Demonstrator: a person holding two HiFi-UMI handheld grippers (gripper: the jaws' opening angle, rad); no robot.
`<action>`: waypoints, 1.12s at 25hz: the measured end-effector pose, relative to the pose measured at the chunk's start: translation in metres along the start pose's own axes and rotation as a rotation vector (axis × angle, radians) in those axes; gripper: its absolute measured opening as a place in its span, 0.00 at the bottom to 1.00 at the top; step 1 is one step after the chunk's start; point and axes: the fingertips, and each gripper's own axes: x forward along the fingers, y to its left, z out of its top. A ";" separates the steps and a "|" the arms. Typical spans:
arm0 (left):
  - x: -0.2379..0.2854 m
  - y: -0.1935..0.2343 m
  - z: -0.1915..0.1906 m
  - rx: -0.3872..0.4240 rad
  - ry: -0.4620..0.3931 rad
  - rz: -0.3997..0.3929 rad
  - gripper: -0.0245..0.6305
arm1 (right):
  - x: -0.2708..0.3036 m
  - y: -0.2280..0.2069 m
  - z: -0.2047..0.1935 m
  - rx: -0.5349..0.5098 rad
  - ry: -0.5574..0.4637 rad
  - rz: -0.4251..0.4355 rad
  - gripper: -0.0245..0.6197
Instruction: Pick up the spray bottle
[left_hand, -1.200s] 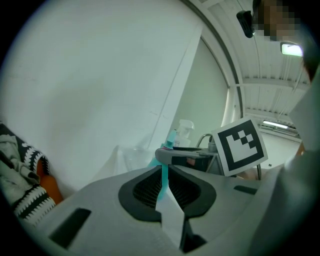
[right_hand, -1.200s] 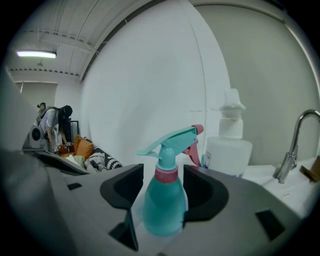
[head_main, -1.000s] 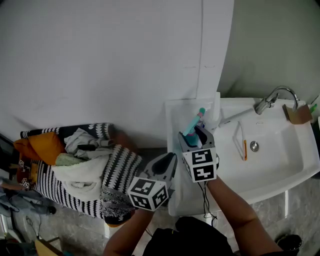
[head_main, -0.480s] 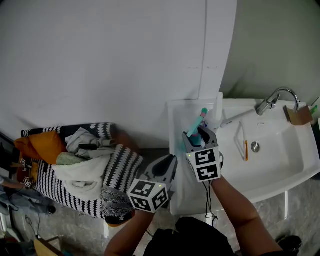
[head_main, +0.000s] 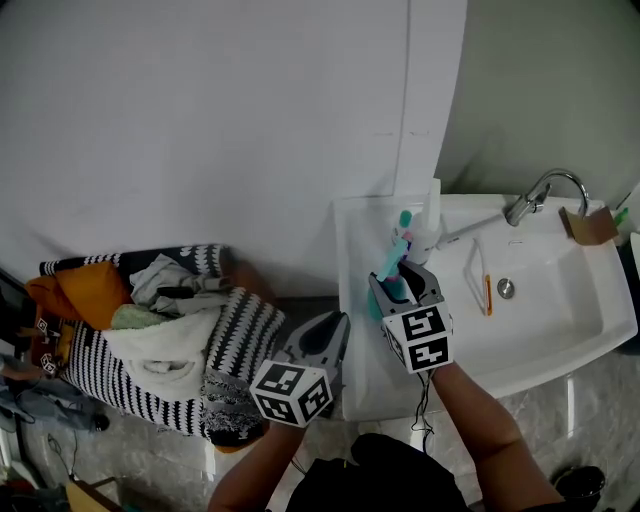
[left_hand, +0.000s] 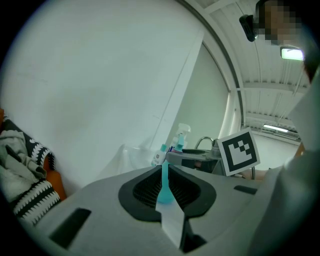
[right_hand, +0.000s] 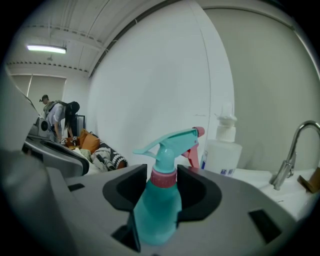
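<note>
The teal spray bottle (right_hand: 159, 202) stands between the jaws of the right gripper (right_hand: 162, 172), its body filling the gap and touching both sides, its pink collar level with the dark pads, its pink nozzle pointing to that gripper's right; the jaws have just been closing and now pinch it. Just past the jaw tips, a little to the right, stands a white pump bottle (right_hand: 223, 150); further right rises the tap (right_hand: 290, 150) of the washbasin (head_main: 560, 300) (whether the bottle's base rests on the basin's ledge cannot be told). The left gripper (left_hand: 164, 170) hangs beside the right one, on its left, jaws pressed together but for a thin slit, holding nothing; well off to its left lies a heap of laundry (head_main: 160, 330).
</note>
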 end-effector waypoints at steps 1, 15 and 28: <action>-0.003 -0.001 0.000 0.000 -0.002 -0.003 0.10 | -0.004 0.001 0.000 0.000 -0.003 0.001 0.32; -0.043 -0.015 -0.002 0.025 -0.012 -0.037 0.10 | -0.066 0.027 0.013 -0.047 -0.048 0.074 0.31; -0.083 -0.045 -0.008 0.033 -0.022 -0.100 0.10 | -0.127 0.055 0.011 0.098 -0.092 0.012 0.31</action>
